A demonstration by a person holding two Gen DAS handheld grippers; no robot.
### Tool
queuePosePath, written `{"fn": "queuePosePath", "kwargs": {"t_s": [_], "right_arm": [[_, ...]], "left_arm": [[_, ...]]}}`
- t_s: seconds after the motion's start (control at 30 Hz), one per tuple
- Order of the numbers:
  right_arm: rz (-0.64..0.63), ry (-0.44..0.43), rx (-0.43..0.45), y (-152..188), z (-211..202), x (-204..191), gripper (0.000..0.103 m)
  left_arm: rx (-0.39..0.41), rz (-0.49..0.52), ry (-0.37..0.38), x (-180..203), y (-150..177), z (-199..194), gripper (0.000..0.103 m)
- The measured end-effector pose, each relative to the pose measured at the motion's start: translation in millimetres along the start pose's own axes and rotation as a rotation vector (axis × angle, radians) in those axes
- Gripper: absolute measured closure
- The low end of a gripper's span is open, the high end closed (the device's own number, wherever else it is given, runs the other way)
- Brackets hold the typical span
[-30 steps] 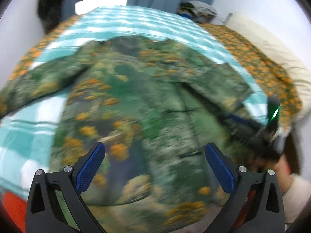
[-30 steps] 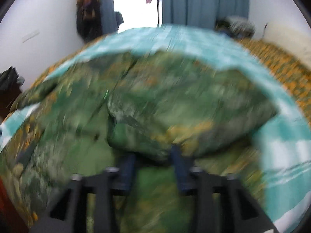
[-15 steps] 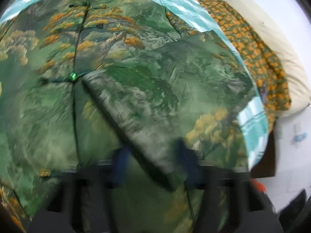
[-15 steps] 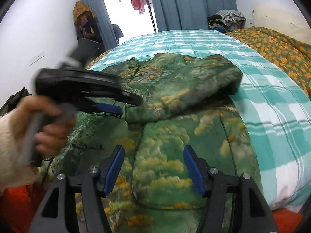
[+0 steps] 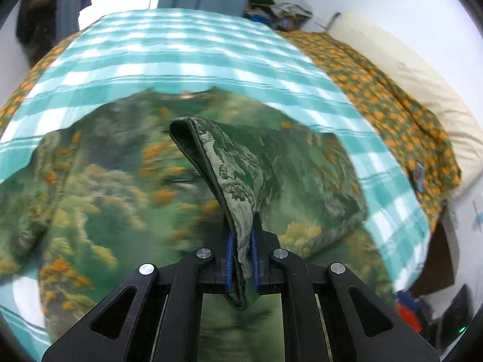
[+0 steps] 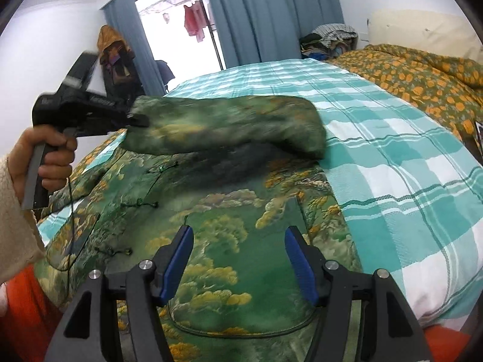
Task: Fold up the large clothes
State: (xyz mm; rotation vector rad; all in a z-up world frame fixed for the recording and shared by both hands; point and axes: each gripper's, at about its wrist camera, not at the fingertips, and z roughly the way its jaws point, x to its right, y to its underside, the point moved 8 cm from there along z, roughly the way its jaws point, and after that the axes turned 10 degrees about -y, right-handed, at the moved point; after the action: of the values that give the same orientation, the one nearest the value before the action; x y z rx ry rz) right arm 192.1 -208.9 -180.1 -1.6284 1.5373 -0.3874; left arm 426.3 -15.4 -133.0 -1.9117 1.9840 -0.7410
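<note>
A large green jacket [image 6: 229, 223] with a yellow and orange landscape print lies front up on the bed. Its right sleeve [image 6: 229, 126] is lifted and stretched across the chest. My left gripper [image 5: 241, 267] is shut on the sleeve's cuff [image 5: 223, 181], which stands up between the blue pads. In the right wrist view the left gripper [image 6: 137, 119] holds the sleeve end above the jacket at the left. My right gripper [image 6: 238, 259] is open and empty, hovering over the jacket's lower hem.
The bed has a teal and white checked cover [image 6: 392, 157]. An orange-flowered quilt [image 6: 422, 75] and a cream pillow [image 5: 407, 69] lie at the right. Clothes are piled [image 6: 329, 37] by the blue curtain [image 6: 265, 12].
My left gripper has closed on the sleeve cuff and lifted it off the jacket toward the left. My right gripper let the sleeve go a second ago and has stayed open low over the hem.
</note>
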Motion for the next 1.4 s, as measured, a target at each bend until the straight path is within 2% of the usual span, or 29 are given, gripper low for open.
{"fn": "queuePosePath", "kwargs": {"t_s": [0.1,0.23,0.33,0.47,0.53,0.63,0.77,0.9,0.97,1.1,1.17,1.27,1.3,1.4], "right_arm": [[0.030,0.014,0.008,-21.4,5.4,11.8,0.039],[0.020,0.045,-0.005,-66.8,27.9,28.7,0.039],[-0.026,0.051,-0.052,-108.7,71.5,36.3,0.039],[-0.007,0.038,-0.125,-137.9,137.2,49.5,0.039],[0.009,0.051,-0.165,-135.3,166.7,59.0,0.039],[0.068,0.091,-0.302,-99.0,218.8,82.3,0.039],[-0.005,0.173,-0.331,-92.3,230.0,76.4,0.039],[-0.022,0.178,-0.409,-103.0,229.0,71.0,0.039],[-0.046,0.189,-0.378,-124.7,219.8,64.1,0.039],[-0.084,0.186,-0.212,-174.7,212.4,48.0,0.039],[-0.061,0.169,-0.246,-173.4,232.9,48.7,0.039],[-0.003,0.191,-0.397,-135.8,278.3,69.9,0.039],[0.006,0.185,-0.407,-125.9,287.2,74.0,0.039],[0.000,0.198,-0.377,-127.1,286.7,71.5,0.039]], "left_arm": [[-0.026,-0.018,-0.051,-31.4,13.0,25.0,0.095],[-0.056,-0.063,-0.039,-47.8,32.0,49.6,0.094],[-0.049,-0.071,-0.041,-48.2,37.2,56.7,0.092],[-0.039,-0.080,-0.046,-53.1,38.8,64.8,0.089],[-0.040,-0.091,-0.046,-55.5,41.2,71.3,0.087],[-0.035,-0.090,-0.044,-59.2,47.3,77.5,0.084],[-0.022,-0.092,-0.044,-61.2,52.9,82.7,0.083],[-0.007,-0.102,-0.033,-63.9,54.8,83.0,0.083],[-0.002,-0.105,-0.028,-65.4,57.4,82.0,0.083],[0.004,-0.113,-0.027,-67.1,58.9,81.3,0.082],[0.006,-0.112,-0.029,-67.8,59.7,81.0,0.082],[0.006,-0.117,-0.026,-68.8,60.1,80.9,0.081],[0.006,-0.120,-0.024,-68.9,60.4,81.2,0.081],[0.008,-0.124,-0.018,-69.3,61.4,82.2,0.081]]}}
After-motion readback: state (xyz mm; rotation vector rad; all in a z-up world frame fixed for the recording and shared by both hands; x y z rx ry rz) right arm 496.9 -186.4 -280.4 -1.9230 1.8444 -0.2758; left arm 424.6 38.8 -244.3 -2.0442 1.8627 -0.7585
